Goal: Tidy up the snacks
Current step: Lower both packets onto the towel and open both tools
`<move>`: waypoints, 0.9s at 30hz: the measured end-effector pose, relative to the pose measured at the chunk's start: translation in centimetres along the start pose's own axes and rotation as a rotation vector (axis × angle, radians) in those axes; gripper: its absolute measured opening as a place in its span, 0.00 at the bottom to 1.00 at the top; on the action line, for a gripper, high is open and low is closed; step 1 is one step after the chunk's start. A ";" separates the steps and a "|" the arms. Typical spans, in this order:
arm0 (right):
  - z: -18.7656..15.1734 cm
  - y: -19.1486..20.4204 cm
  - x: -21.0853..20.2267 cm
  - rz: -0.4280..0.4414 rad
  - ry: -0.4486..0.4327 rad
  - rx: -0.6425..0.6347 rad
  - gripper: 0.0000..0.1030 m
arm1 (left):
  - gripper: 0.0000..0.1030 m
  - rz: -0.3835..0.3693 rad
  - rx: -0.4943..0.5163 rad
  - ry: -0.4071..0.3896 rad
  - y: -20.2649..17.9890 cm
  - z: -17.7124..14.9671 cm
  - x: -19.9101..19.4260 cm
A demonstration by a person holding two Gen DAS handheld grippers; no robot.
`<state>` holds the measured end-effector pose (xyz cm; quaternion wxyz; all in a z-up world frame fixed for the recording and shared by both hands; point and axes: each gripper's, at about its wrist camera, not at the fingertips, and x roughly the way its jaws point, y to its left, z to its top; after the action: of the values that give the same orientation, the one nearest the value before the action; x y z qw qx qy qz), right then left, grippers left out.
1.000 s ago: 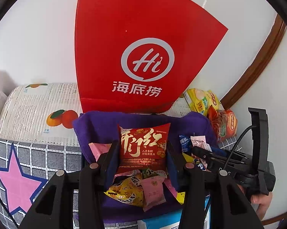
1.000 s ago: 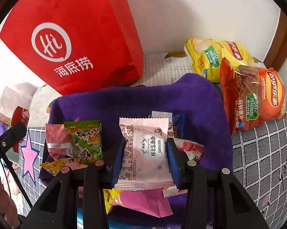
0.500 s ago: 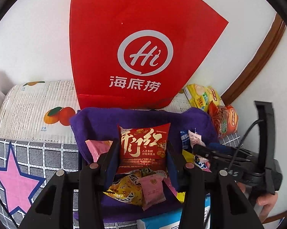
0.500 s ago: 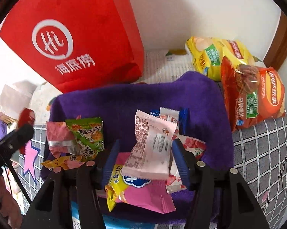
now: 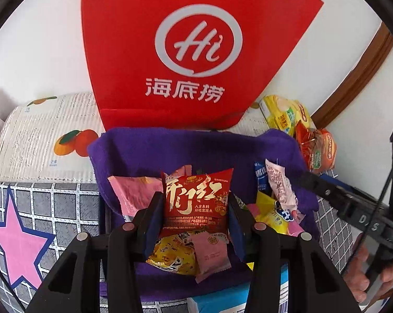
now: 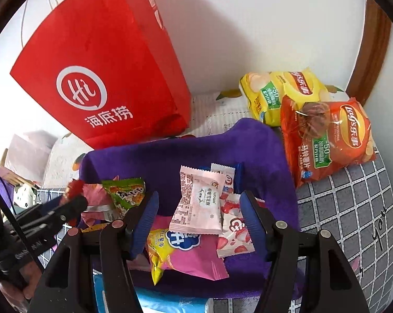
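We judged the red snack packet (image 5: 196,203) light, crinkly and slippery, best pinched across its flat sides, as our left gripper (image 5: 195,208) clamped it above the purple cloth bin (image 5: 144,151). Only the right wrist view showed our right gripper (image 6: 199,214) standing wide, a pale pink wafer packet (image 6: 199,200) loose between its jaws, Lay's bags (image 6: 324,135) at two o'clock.

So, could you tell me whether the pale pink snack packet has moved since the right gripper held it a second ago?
Yes. The pale pink snack packet has dropped from the fingers onto the pile in the purple cloth, tilted.

2 chip bags (image 6: 295,91) (image 6: 327,140), 1 red paper bag (image 6: 105,78), 1 purple cloth (image 6: 170,156).
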<state>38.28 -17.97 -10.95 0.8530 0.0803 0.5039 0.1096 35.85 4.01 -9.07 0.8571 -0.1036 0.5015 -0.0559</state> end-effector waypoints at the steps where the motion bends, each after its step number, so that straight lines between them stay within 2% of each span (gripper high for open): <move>1: 0.0 0.0 -0.1 -0.005 -0.003 -0.001 0.62 | 0.43 0.000 0.004 0.004 -0.1 0.0 0.2; 11: -0.2 0.6 -0.2 -0.016 -0.009 -0.021 0.62 | 0.43 0.014 0.039 0.063 -0.9 -0.4 2.0; 27: -0.2 1.4 0.0 -0.014 -0.001 -0.037 0.62 | 0.46 0.012 0.049 0.075 -0.7 -0.2 1.9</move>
<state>37.91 -16.64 -10.71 0.8554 0.0610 0.5018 0.1128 36.58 2.89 -10.63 0.8402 -0.0776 0.5325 -0.0668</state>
